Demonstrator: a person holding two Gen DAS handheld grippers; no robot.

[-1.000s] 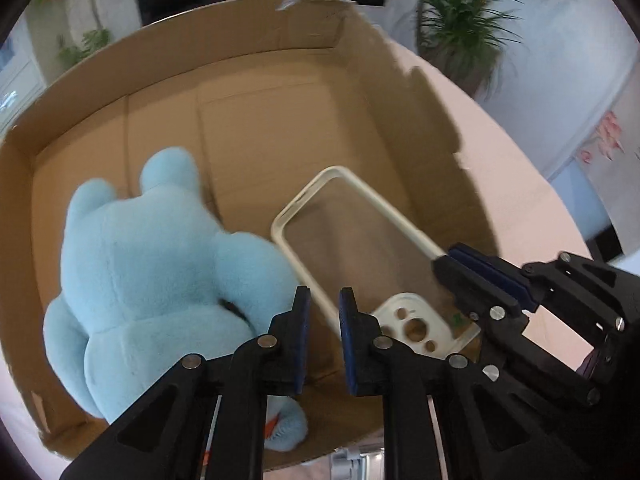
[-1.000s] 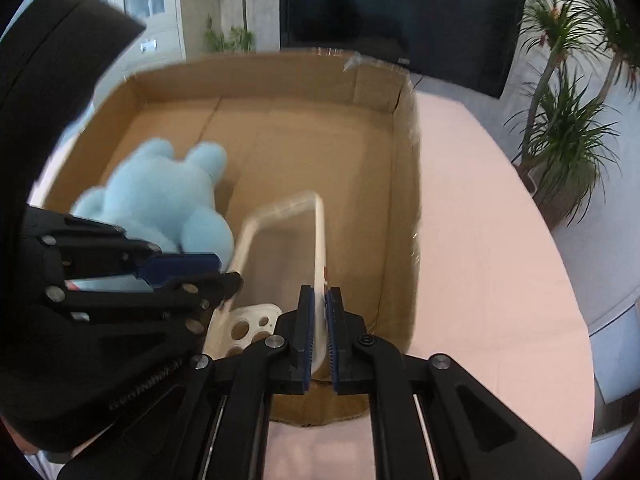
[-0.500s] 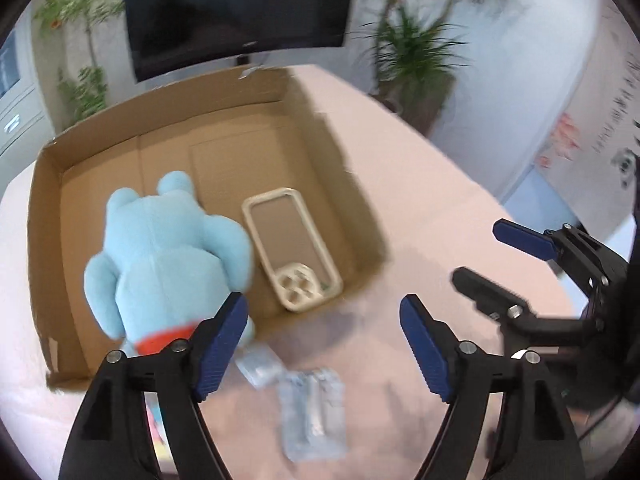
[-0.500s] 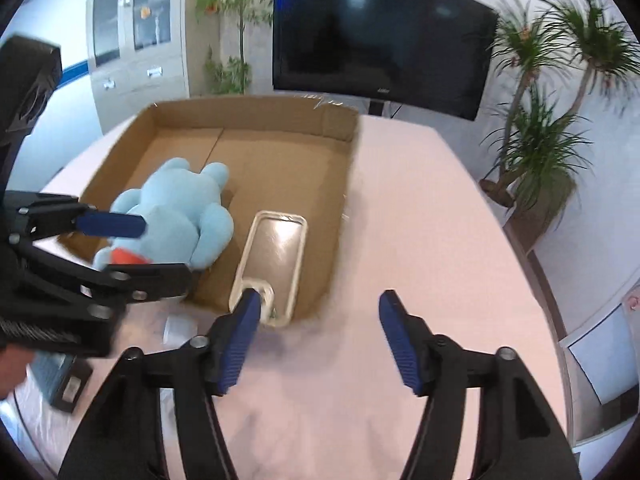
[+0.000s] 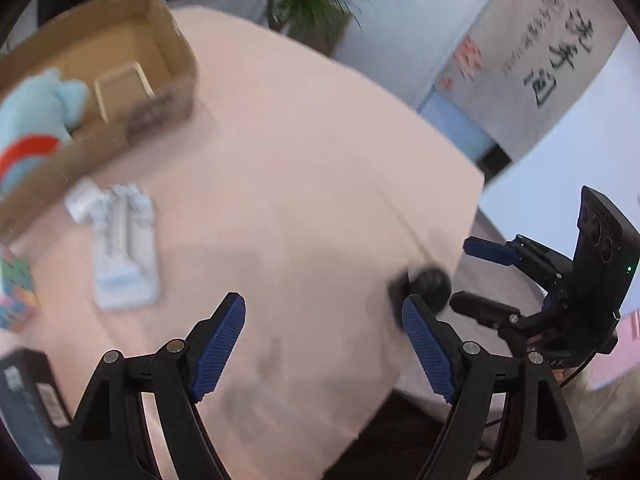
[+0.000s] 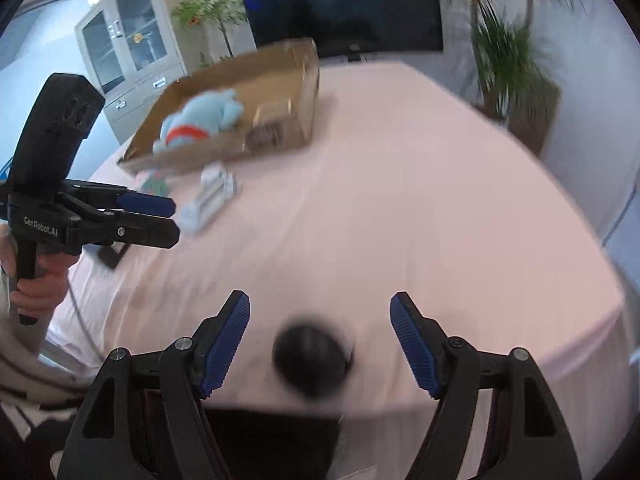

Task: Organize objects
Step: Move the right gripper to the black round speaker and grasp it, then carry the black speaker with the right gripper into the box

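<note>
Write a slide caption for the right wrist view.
Right gripper, jaws opening, above a round black object; cardboard box beyond.

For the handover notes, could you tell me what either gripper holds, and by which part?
Nothing is held: the left gripper is open and empty, and the right gripper's jaws are opening, empty.

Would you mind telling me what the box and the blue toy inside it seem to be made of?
The box looks like matte brown corrugated cardboard, with thin folded walls. The blue toy looks like soft plush fabric, with a fuzzy rounded outline; motion blur hides finer texture.
</note>
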